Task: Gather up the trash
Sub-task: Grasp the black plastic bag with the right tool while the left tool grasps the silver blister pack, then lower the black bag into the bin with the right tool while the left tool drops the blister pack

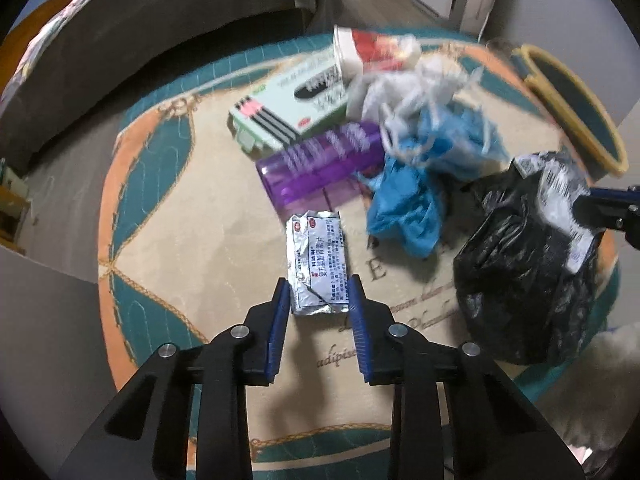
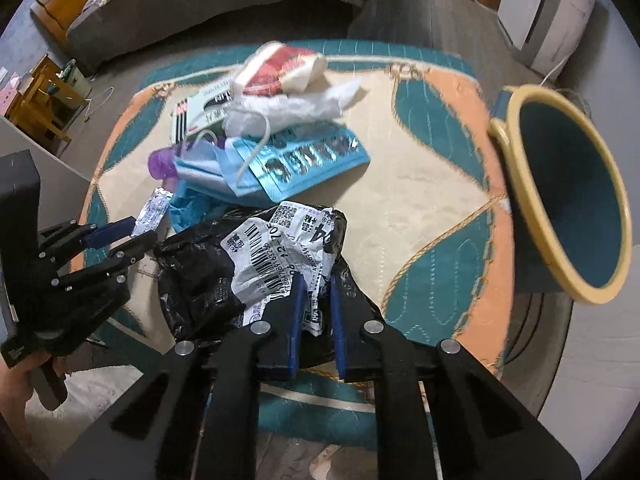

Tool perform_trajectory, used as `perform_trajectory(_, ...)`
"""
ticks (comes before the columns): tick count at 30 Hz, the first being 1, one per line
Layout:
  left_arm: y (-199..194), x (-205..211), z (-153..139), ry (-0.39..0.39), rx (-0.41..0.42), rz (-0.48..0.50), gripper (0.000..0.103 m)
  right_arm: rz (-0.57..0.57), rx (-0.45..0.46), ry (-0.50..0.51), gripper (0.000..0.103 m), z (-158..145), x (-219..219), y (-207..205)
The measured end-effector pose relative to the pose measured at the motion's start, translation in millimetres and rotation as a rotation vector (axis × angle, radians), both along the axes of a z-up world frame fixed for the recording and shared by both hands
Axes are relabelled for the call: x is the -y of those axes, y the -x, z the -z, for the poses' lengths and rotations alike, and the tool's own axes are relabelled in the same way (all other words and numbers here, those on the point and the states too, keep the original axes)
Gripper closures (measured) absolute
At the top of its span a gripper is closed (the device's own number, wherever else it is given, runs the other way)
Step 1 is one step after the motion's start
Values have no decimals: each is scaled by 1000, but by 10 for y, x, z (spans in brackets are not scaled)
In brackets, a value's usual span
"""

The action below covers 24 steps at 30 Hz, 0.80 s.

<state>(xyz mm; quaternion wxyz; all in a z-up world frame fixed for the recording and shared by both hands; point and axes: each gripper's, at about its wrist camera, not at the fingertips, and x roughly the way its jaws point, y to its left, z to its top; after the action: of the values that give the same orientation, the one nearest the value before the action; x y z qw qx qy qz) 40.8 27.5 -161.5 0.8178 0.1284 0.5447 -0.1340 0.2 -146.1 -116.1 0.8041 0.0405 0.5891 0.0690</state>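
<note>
While the silver foil sachet (image 1: 316,264) lay flat on the patterned rug (image 1: 168,248), the left gripper (image 1: 319,294) had its jaws pinching the sachet's near end. Just beside it, the right gripper (image 2: 316,292) had its jaws clamped on the crumpled label of the black plastic bag (image 2: 208,264). Beyond them sat more litter — a purple bottle (image 1: 320,160), blue wrappers (image 1: 408,204), a pale green box (image 1: 288,108) — and a teal bin (image 2: 576,200) lay tipped to the right.
</note>
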Motion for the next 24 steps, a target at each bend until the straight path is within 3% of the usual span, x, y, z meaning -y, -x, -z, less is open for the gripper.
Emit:
perform_trajectory(11, 118, 97, -745, 102, 214, 9, 72, 39, 151, -6, 94, -636, 299, 35)
perform_trajectory(17, 150, 291, -1126, 160, 303, 55, 72, 49, 246, 61, 94, -969, 492, -23)
perform_trajectory(24, 93, 559, -1322, 210, 353, 97, 72, 37, 302, 149, 94, -1275, 755, -182)
